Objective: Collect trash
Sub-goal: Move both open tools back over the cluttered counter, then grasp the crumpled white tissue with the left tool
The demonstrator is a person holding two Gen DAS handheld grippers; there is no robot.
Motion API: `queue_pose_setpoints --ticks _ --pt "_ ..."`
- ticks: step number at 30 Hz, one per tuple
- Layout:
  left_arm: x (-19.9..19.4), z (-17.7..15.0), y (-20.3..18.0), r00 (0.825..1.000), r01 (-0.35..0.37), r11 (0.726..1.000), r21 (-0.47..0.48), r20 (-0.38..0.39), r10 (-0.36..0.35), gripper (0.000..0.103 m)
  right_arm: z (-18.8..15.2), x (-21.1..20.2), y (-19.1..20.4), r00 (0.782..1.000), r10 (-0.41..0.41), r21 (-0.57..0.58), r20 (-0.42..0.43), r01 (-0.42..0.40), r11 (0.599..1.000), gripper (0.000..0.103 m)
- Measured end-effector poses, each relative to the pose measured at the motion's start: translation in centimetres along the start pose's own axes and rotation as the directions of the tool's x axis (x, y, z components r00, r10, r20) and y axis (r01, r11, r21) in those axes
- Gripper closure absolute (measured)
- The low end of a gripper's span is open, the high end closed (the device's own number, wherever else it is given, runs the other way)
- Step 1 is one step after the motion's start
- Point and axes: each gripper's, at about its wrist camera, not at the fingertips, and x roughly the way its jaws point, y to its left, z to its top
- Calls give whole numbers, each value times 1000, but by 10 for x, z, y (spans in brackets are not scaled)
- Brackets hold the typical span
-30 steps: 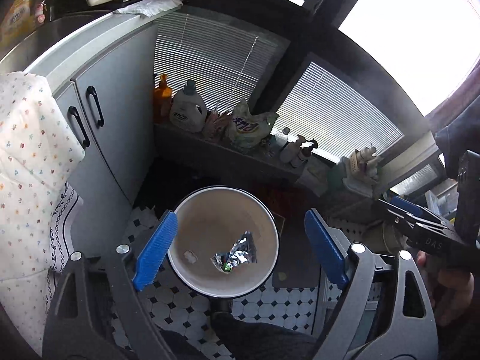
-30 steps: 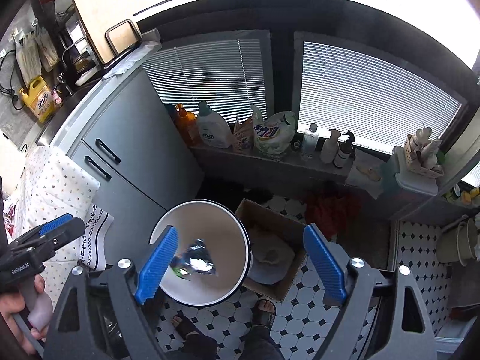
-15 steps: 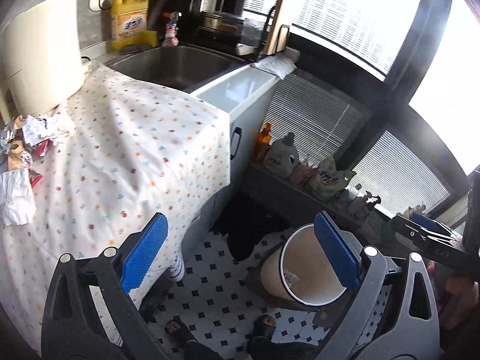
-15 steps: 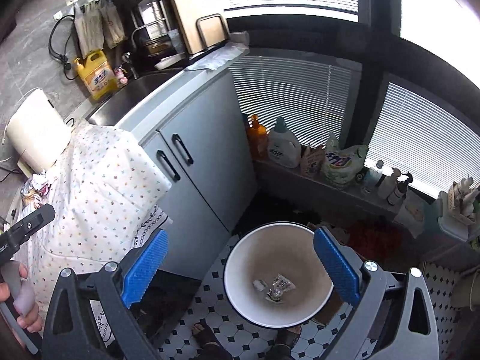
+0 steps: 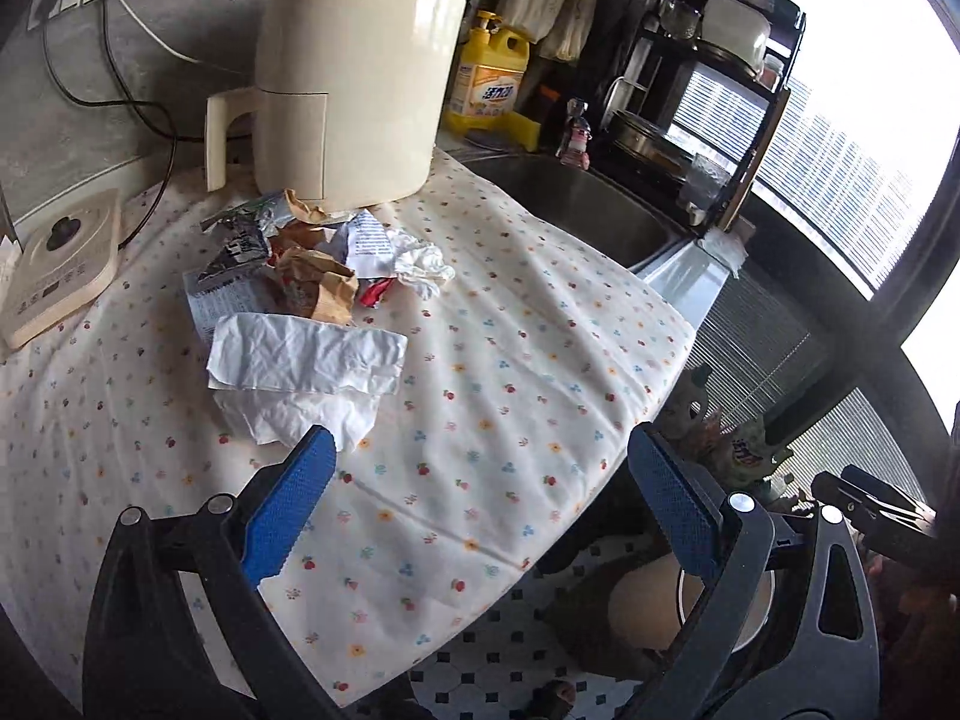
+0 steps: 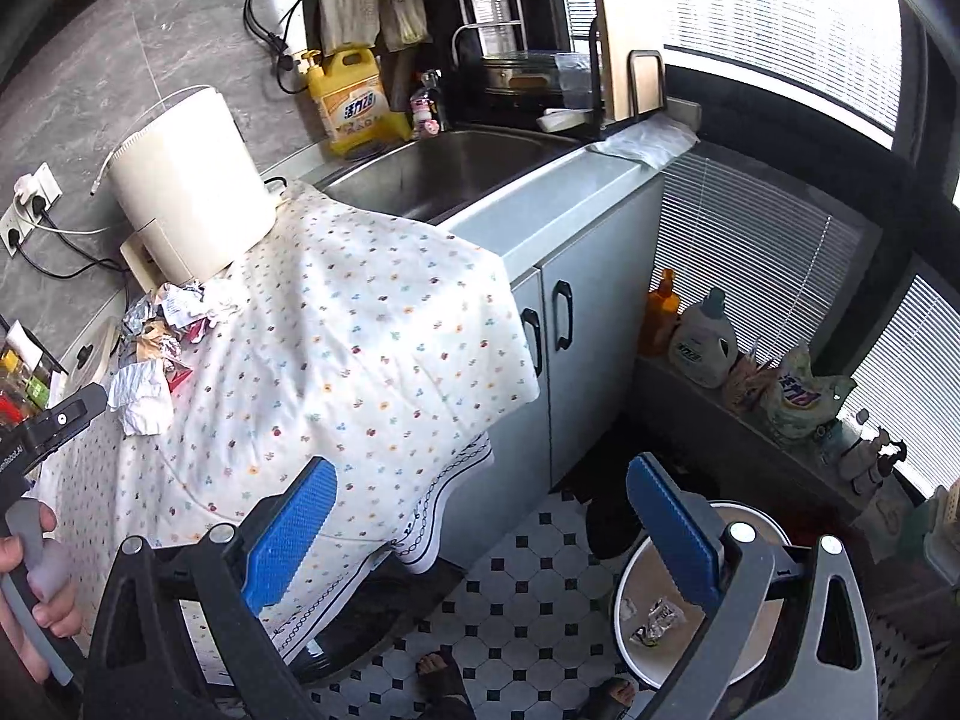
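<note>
A trash pile lies on the flowered cloth [image 5: 510, 360]: crumpled white paper [image 5: 306, 372], brown paper [image 5: 318, 282], a silver foil wrapper [image 5: 240, 240], a white tissue [image 5: 420, 264] and a red scrap [image 5: 375, 291]. My left gripper [image 5: 480, 444] hovers open and empty just short of the white paper. My right gripper [image 6: 480, 468] is open and empty over the cloth's hanging edge, with the pile [image 6: 162, 330] far to its left. The round white bin [image 6: 618, 588] stands on the floor at lower right and holds a silver wrapper [image 6: 660, 615] and a small white scrap [image 6: 627, 606].
A cream appliance [image 5: 354, 78] stands right behind the pile, with a white device [image 5: 60, 264] to its left. The steel sink [image 5: 576, 210] and a yellow detergent bottle [image 5: 489, 78] are beyond. Grey cabinet doors [image 6: 570, 312], bottles on a low ledge [image 6: 702, 336] and sandalled feet [image 6: 438, 672] are below.
Both views have swung from the bin on the floor up and left to the cloth-covered counter. The trash pile has come into view. Both grippers stay open and empty.
</note>
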Motion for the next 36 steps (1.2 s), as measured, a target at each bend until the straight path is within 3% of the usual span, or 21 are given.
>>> queue_pose_setpoints --ticks 6,13,18,26,29,31,33,36 --pt "-1 7 50 1000 -18 1000 -24 19 19 6 6 16 51 1000 13 -27 3 -13 1000 8" --pt "19 19 101 1000 23 999 -43 -1 -23 13 3 25 87 1000 -19 2 20 19 1000 8" --pt "44 30 117 998 56 998 -16 -39 -56 21 -11 23 90 997 -75 24 18 75 997 8" --pt "69 34 130 991 119 993 -24 -56 -121 23 -29 18 80 991 -135 73 -7 135 988 8" --pt "72 32 126 987 143 990 -17 -74 -144 45 -30 20 85 991 -134 64 -8 135 989 8" --pt "73 30 125 985 147 989 -21 -89 -149 79 -27 23 91 992 -122 59 -10 123 991 8" --pt "67 29 127 983 162 986 -30 -78 -163 93 -23 24 100 995 -100 49 -3 100 994 8" --pt "46 27 132 979 202 978 -48 -19 -204 98 -17 29 118 998 -66 7 12 66 998 8"
